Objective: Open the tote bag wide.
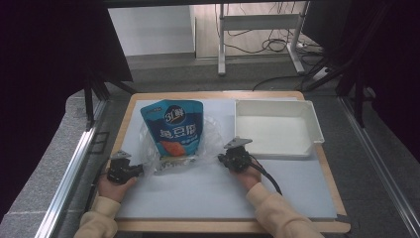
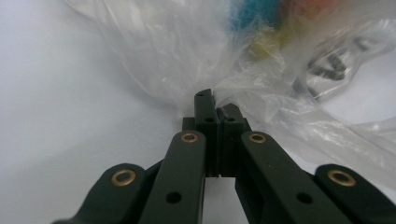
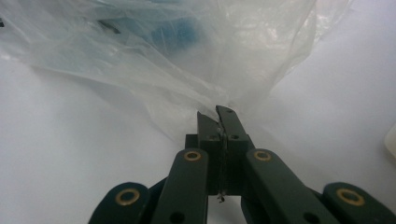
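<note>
Tools pinch clear plastic bag (image 1: 208, 136) — left tool (image 1: 141, 170), right tool (image 1: 221, 157).

Blue pouch (image 2: 254, 14) blurred behind plastic film (image 2: 154, 56)

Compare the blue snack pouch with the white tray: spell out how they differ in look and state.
The blue snack pouch is printed and soft, while the white tray is plain, rigid and box-shaped. The pouch sits partly inside a clear plastic bag that the left gripper and right gripper pinch at its edges; the tray stands apart, untouched and holding nothing. Both rest on the same white mat.
</note>
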`<state>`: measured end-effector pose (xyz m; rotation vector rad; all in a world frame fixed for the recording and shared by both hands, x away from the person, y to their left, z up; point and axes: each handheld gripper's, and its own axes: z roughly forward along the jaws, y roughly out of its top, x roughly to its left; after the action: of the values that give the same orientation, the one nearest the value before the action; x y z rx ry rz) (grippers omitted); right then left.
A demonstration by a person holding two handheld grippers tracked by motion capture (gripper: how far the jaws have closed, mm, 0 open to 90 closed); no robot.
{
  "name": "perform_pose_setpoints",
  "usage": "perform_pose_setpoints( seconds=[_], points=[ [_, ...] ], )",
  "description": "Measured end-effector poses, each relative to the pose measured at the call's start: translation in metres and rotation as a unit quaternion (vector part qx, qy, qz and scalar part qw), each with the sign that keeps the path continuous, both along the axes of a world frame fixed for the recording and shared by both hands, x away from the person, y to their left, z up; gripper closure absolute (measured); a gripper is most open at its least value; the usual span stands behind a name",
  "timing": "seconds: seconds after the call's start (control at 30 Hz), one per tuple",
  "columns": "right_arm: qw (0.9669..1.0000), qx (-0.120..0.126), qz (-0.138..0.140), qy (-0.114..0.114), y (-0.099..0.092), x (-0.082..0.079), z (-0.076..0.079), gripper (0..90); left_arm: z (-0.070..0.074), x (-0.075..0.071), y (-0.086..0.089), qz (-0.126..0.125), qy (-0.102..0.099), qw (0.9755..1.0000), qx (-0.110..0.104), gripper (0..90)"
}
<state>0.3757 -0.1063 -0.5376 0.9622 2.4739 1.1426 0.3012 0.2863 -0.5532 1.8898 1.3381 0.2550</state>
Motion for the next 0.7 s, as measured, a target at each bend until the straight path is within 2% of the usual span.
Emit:
perform_pose_setpoints(
  seconds=[0.33,0.7],
  points=[
    [1.0000,-0.001,0.001,0.000,-0.0001,-0.0003,-0.0001,88.7,-0.0006,-0.0001,0.0004,-0.003,-0.003,1.0000,-0.004,88.2],
    [1.0000,-0.002,0.001,-0.001,0.0001,-0.0005,-0.0002,88.5,0.0006,-0.0005,0.0023,-0.008,-0.004,0.9999,-0.009,77.1]
  ],
)
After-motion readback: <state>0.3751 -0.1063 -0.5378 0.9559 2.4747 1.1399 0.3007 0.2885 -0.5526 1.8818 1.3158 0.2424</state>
